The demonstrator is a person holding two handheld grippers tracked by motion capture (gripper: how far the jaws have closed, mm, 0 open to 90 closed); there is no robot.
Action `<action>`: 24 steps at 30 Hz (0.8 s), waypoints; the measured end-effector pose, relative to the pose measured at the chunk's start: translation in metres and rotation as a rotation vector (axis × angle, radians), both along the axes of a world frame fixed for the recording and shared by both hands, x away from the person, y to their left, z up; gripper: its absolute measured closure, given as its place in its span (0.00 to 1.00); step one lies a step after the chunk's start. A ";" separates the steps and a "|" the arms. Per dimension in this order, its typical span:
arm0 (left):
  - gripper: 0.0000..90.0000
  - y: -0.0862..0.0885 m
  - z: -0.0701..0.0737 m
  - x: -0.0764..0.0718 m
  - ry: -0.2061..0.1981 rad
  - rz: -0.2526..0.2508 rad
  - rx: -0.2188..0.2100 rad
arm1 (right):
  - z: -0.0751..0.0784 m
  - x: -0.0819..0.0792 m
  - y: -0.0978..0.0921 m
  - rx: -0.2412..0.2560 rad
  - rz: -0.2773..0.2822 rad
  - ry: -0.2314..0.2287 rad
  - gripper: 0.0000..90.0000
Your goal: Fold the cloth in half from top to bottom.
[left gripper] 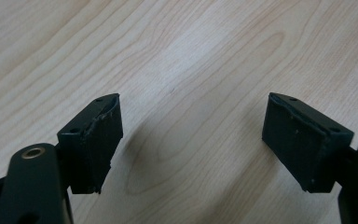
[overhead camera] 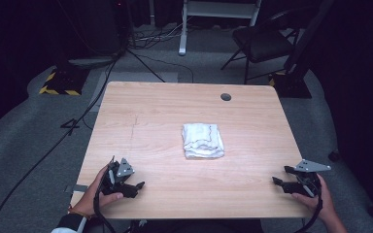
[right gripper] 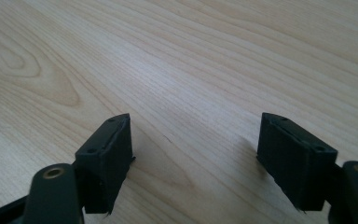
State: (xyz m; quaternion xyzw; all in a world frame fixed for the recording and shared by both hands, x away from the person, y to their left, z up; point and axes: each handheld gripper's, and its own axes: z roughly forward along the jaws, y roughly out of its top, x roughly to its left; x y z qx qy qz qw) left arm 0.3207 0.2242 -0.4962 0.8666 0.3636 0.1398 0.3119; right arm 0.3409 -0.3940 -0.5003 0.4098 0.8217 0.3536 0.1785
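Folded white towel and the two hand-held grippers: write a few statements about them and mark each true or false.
1. The folded white towel lies near the middle of the wooden table. True.
2. The left hand-held gripper is clamped on the towel. False: it is open near the table's front edge, apart from the towel.
3. The right hand-held gripper has its jaws open. True.
4. The towel is spread out flat. False: it is folded into a compact stack.

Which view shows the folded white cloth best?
The high view: the cloth lies folded mid-table, apart from both grippers. The left and right gripper views look past open jaws at bare wood, away from it.
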 end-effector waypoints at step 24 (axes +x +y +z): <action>0.19 0.011 -0.007 -0.003 -0.029 0.060 -0.057 | -0.004 0.001 0.000 0.004 -0.058 -0.011 0.17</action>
